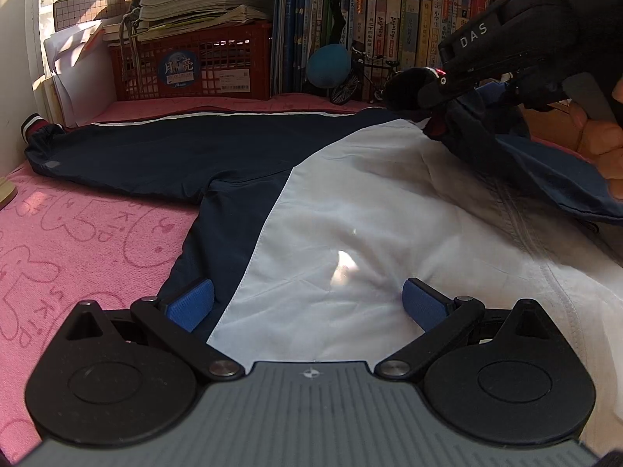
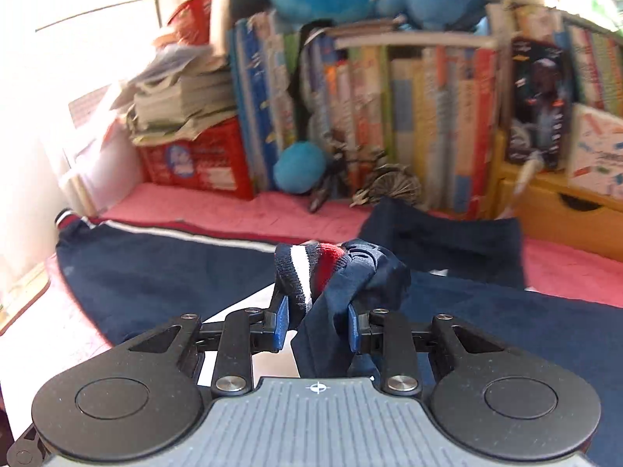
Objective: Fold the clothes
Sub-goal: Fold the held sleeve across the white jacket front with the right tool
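- A pink towel-like cover printed with cartoon outlines (image 1: 78, 233) spreads over the surface in front of you.
- Your navy-and-white windbreaker jacket (image 1: 350, 210) lies flat on it, one navy sleeve (image 1: 155, 148) stretched toward the window.
- Behind it stand a row of upright books (image 1: 409, 35) and a red plastic crate (image 1: 194, 66) topped with papers.
- Your left gripper (image 1: 307, 303) hovers over the white panel, jaws wide apart, nothing between them.
- Your right gripper (image 2: 318, 327) has its jaws clamped on the other sleeve's striped red, white and navy knit cuff (image 2: 311, 268), lifted above the jacket's body.
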Action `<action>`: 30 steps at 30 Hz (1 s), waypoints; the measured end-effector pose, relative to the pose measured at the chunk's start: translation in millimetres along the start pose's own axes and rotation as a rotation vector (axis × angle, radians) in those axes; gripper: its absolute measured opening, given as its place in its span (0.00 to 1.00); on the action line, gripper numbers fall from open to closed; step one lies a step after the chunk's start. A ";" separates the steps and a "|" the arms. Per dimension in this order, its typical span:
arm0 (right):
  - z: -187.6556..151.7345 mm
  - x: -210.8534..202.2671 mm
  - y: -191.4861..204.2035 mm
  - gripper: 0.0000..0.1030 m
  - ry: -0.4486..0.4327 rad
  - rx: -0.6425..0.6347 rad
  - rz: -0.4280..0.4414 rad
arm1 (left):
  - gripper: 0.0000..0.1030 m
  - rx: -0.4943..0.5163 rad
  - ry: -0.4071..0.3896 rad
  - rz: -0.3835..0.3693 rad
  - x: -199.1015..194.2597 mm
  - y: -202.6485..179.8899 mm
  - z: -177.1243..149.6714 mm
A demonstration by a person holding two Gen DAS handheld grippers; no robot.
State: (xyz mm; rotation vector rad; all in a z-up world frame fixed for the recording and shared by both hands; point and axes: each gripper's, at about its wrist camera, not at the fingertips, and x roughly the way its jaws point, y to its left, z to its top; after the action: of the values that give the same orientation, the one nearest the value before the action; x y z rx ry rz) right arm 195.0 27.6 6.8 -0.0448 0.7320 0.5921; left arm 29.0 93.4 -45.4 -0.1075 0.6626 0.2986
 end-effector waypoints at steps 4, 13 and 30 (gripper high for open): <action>-11.5 26.7 22.5 0.50 0.076 -0.023 0.059 | 1.00 0.004 0.000 -0.002 0.1 0.4 1.0; -42.0 -78.1 -24.8 0.88 -0.120 -0.014 -0.111 | 1.00 0.022 0.041 -0.020 -0.3 6.2 12.7; -182.3 -128.9 -49.6 0.96 -0.045 -0.324 -0.494 | 1.00 0.216 -0.090 0.029 95.9 -15.9 108.7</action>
State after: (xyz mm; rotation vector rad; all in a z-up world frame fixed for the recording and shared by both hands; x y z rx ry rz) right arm 32.8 -121.1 -55.6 -0.4974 0.5472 0.2316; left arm 169.6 122.1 -19.5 0.1218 0.6039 0.2563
